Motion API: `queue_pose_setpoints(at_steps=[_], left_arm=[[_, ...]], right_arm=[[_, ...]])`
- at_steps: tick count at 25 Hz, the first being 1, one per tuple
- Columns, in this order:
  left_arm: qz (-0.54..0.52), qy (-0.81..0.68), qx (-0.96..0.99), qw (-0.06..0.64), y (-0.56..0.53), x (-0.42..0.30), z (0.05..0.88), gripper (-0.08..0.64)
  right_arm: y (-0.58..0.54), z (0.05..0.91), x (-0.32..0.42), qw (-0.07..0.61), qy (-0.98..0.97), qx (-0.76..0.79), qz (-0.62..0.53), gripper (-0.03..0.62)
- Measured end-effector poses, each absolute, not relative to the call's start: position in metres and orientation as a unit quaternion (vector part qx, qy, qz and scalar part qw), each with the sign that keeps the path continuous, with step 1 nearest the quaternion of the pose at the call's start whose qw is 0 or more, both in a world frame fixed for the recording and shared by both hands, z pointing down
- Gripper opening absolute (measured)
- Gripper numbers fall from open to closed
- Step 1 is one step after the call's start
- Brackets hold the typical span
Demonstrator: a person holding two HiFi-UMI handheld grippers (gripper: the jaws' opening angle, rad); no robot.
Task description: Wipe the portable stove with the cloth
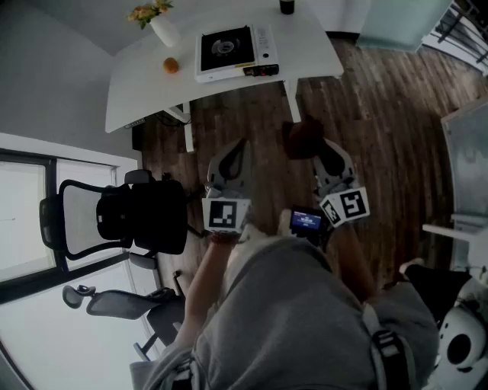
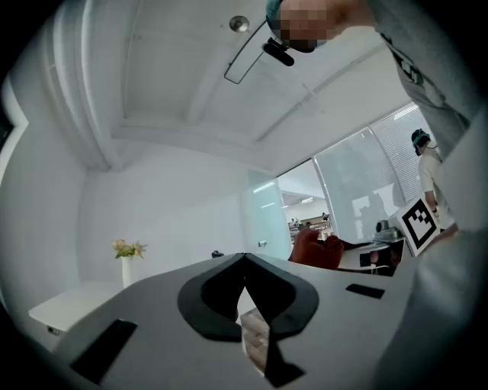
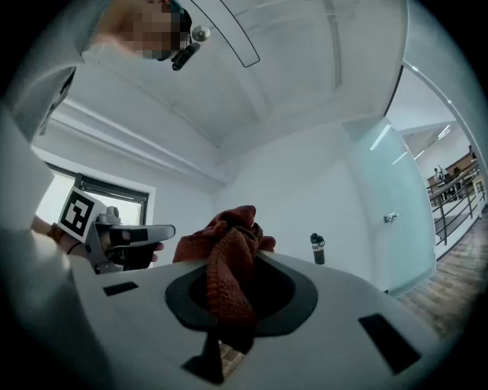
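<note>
Nearest, held level over the person's grey-clad lap, the left gripper [image 1: 241, 146] has its jaws pressed together with nothing between them, while the right gripper [image 1: 319, 146] is clamped on a rust-red knitted cloth [image 3: 229, 263] that bunches up above its jaws. Just left of the left gripper stands a black mesh office chair [image 1: 114, 217], with a second grey office chair [image 1: 122, 303] nearer the window. Dark wooden plank floor [image 1: 366, 114] lies between the grippers and the white table [image 1: 137, 87]. On it, well apart from the cloth, sits the white-bodied, black-topped portable stove [image 1: 232, 52] by the near edge, a small orange fruit [image 1: 171, 65] to its left, a white vase of yellow flowers [image 1: 162, 27] beyond, and a dark bottle [image 1: 287, 6] at the far edge.
</note>
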State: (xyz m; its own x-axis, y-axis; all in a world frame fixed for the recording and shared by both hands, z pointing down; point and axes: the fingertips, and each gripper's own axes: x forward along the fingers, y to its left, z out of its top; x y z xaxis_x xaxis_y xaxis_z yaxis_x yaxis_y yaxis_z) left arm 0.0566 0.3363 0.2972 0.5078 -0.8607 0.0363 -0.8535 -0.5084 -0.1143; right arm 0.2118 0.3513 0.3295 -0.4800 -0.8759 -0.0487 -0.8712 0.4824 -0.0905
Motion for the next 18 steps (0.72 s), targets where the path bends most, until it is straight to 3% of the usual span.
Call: queue_pose_setpoints(at_steps=[5, 18], left_arm=[[-0.036, 0.510, -0.859, 0.035, 0.325, 0.055, 0.300, 0.028], [-0.035, 0.513, -0.858, -0.008, 0.234, 0.028, 0.345, 0.028]], right_arm=[[0.334, 0.341, 0.219, 0.041, 0.871, -0.488, -0.036, 0.066], [0.230, 0.362, 0.202, -0.040, 0.874, -0.483, -0.033, 0.074]])
